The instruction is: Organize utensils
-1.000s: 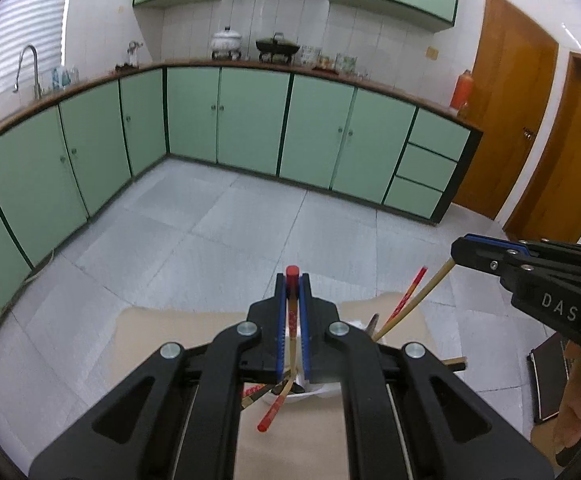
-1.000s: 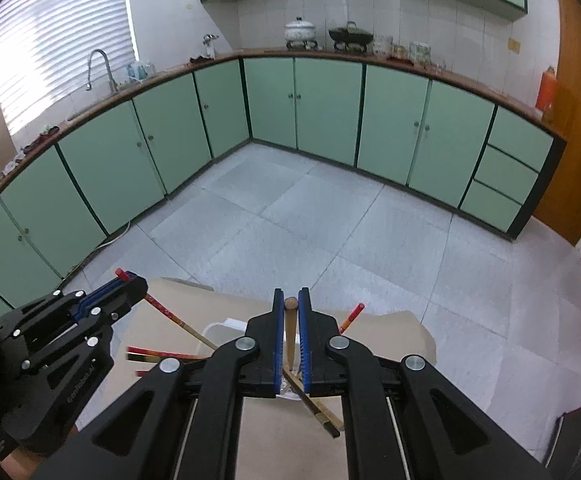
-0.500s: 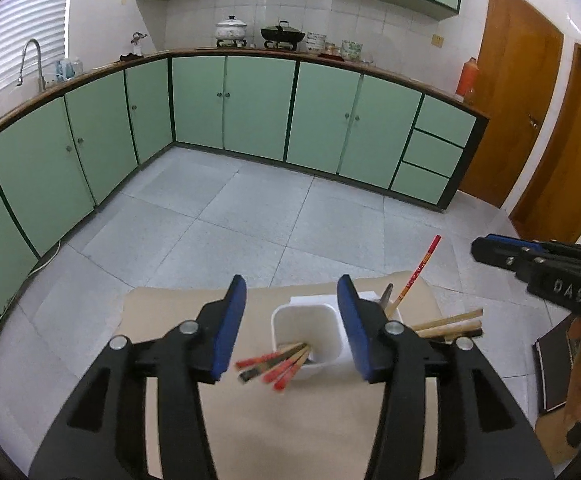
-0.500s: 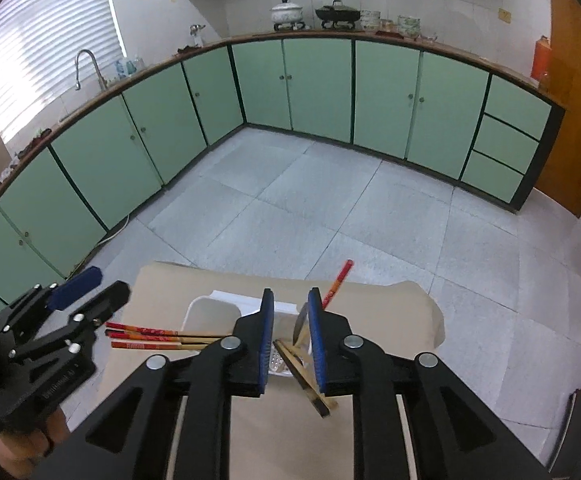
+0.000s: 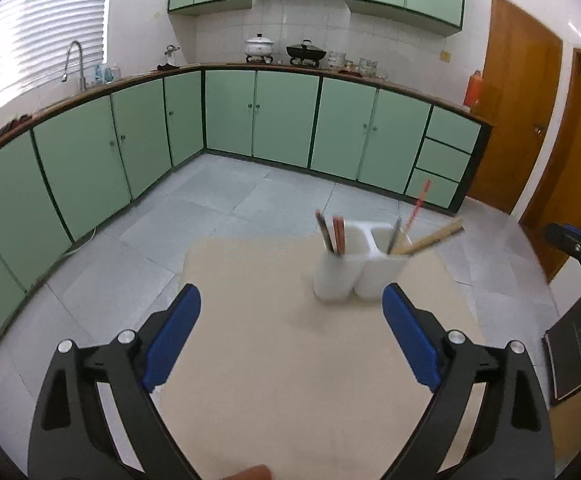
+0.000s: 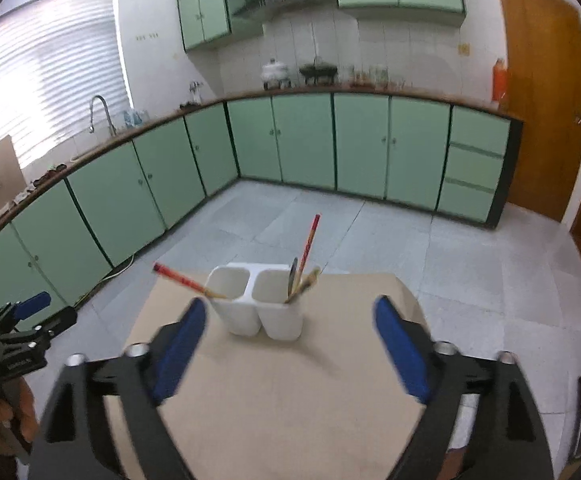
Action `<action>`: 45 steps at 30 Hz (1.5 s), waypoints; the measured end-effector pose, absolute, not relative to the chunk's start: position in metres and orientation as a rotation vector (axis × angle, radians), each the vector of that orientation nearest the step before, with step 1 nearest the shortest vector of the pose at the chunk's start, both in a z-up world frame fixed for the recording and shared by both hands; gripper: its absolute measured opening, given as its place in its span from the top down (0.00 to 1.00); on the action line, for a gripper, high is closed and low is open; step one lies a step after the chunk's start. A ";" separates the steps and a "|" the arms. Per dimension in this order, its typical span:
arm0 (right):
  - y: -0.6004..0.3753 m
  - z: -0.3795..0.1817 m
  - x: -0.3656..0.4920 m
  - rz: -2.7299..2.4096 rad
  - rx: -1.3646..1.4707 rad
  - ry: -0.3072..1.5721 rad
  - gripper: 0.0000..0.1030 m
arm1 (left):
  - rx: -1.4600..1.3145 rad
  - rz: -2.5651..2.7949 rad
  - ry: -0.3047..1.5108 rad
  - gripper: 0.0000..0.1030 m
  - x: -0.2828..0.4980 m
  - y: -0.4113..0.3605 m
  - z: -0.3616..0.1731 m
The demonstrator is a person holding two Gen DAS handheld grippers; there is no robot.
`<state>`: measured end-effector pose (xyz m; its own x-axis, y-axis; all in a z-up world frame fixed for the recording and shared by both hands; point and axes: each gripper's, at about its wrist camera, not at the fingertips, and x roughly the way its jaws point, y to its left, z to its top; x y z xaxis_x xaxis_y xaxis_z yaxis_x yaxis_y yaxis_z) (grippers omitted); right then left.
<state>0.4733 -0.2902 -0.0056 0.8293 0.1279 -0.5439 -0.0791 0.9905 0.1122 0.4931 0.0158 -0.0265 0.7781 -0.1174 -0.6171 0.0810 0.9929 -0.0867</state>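
Here we found both grippers pulled back from the white two-compartment holder, which stood upright on the beige table top, toward its far edge. The left gripper had its blue-padded jaws spread wide with nothing between them, and the right gripper was spread just as wide and likewise held nothing. In the left wrist view, we saw red-tipped chopsticks standing in the left compartment, leaning slightly left. The right compartment held pale wooden chopsticks tilted far to the right, one long red chopstick rising above them, and a dark metal utensil whose kind we could not tell. From the right wrist view, the same holder sat between the open jaws but beyond them, untouched, with a red chopstick sticking out low to the left from the left compartment and another pointing nearly straight up from the right one. Behind the table we saw grey floor tiles and green cabinets. Motion blur softened the right wrist view.
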 end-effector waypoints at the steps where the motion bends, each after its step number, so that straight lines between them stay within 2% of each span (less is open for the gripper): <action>1: -0.288 -0.009 0.457 0.101 0.078 0.561 0.06 | -0.055 -0.100 0.666 0.09 0.483 0.019 -0.028; 12: -0.255 -0.066 0.272 0.087 0.058 0.582 0.06 | -0.041 0.000 0.581 0.05 0.287 0.023 -0.046; 19: -0.230 -0.055 0.187 0.041 -0.006 0.570 0.06 | -0.045 0.026 0.561 0.05 0.187 0.021 -0.044; 27: -0.226 -0.034 0.106 0.015 -0.009 0.513 0.06 | -0.004 0.093 0.506 0.05 0.081 0.017 -0.019; 36: -0.236 -0.014 0.042 -0.026 0.009 0.451 0.06 | -0.037 0.081 0.499 0.05 0.019 0.010 -0.012; 45: -0.235 -0.007 0.013 -0.004 0.018 0.403 0.06 | -0.073 0.089 0.452 0.05 -0.007 0.012 -0.001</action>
